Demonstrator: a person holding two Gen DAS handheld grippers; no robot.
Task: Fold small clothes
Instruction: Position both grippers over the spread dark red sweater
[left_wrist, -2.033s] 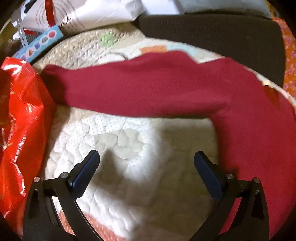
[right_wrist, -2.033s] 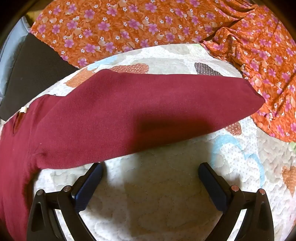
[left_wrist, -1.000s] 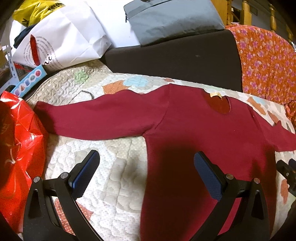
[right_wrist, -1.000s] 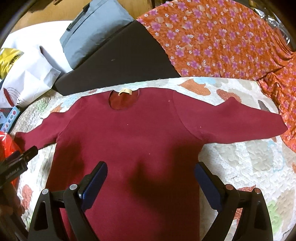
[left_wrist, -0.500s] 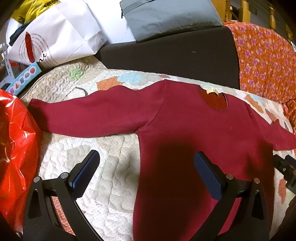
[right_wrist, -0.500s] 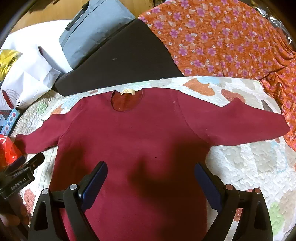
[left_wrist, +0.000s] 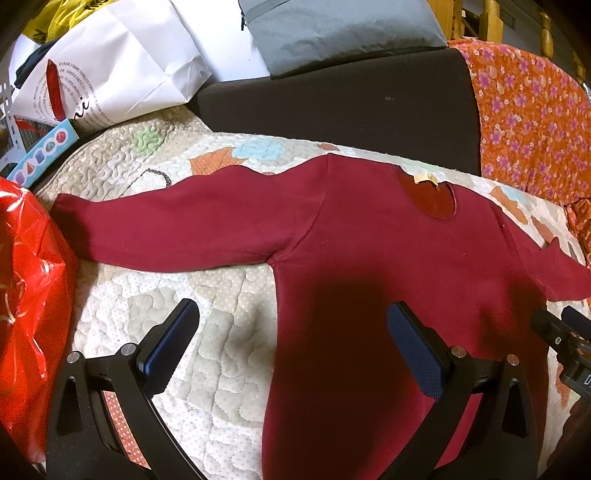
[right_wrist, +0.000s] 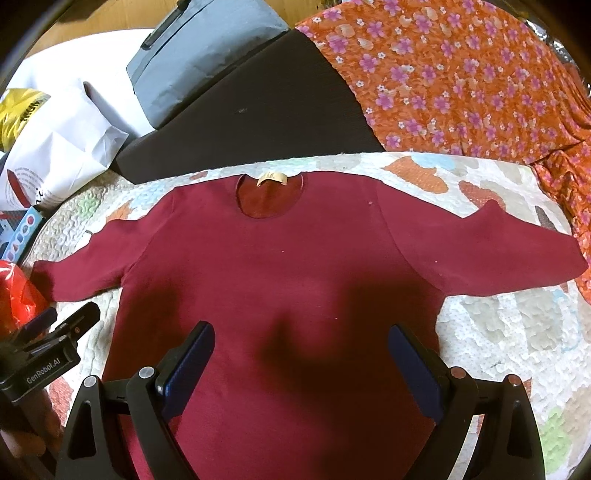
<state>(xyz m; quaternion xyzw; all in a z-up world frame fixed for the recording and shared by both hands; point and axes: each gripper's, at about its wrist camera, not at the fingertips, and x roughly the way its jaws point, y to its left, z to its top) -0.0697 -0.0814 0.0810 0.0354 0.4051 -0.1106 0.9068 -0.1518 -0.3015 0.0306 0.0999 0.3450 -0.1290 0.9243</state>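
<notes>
**Warm indoor light, hard shadows, heavy fisheye bend**

I see both wrist views lit warm and fairly bright from above and behind me. A dark, soft-edged shadow falls on the maroon sweater (left_wrist: 369, 229), just ahead of each tool. The white paper bag (left_wrist: 110, 70) is nearly blown out; the red plastic bag (left_wrist: 26, 295) shows glare. Edges curve strongly, and the corners go black. Focus is sharp centrally, softer toward the rim.
</notes>
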